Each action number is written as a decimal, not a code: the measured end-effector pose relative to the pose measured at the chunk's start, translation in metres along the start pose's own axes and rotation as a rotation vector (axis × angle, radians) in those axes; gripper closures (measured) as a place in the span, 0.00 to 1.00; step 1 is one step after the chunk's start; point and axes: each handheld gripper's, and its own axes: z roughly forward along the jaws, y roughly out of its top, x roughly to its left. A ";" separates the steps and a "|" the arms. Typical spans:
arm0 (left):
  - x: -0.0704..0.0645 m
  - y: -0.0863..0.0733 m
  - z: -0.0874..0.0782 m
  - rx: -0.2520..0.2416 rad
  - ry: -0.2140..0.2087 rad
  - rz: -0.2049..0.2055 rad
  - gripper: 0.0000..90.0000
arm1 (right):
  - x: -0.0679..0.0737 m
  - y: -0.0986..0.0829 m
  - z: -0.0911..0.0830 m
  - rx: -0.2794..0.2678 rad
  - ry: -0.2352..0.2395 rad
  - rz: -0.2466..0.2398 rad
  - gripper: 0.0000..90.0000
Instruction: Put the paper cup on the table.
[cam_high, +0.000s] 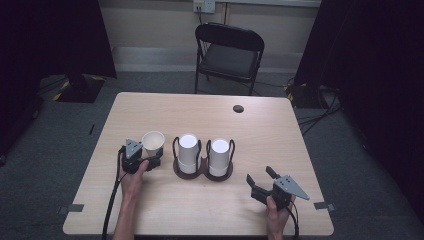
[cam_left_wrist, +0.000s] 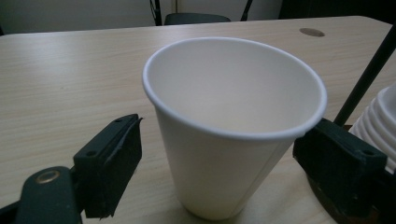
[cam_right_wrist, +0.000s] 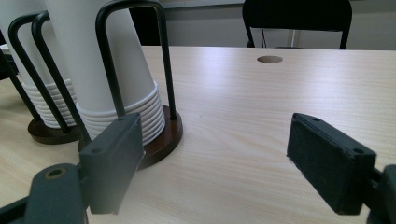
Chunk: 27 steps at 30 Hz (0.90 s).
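Note:
A single white paper cup (cam_high: 153, 142) stands upright and empty on the table, left of a dark double holder (cam_high: 202, 173). The holder carries two stacks of upturned white cups (cam_high: 188, 150) (cam_high: 220, 152) inside black wire loops. My left gripper (cam_high: 154, 158) is open with its jaws on either side of the single cup (cam_left_wrist: 224, 140); a gap shows at the left jaw, while the right jaw sits close to the cup wall. My right gripper (cam_high: 260, 176) rests open near the front right of the table, nothing between its jaws, to the right of the nearer stack (cam_right_wrist: 112, 74).
The wooden table (cam_high: 260, 130) has a round cable hole (cam_high: 238, 108) at the back. A black folding chair (cam_high: 227, 52) stands beyond the far edge. Cables trail from both grippers off the front edge.

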 end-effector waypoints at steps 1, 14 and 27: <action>0.001 -0.001 -0.002 0.008 0.009 0.011 0.17 | 0.000 0.000 0.000 0.000 0.000 0.000 0.20; -0.008 -0.009 -0.026 0.011 0.011 0.009 0.18 | -0.001 0.000 0.000 -0.003 0.001 0.003 0.20; -0.041 -0.015 -0.059 -0.042 -0.028 0.037 0.17 | -0.001 0.000 -0.001 -0.011 -0.001 0.003 0.20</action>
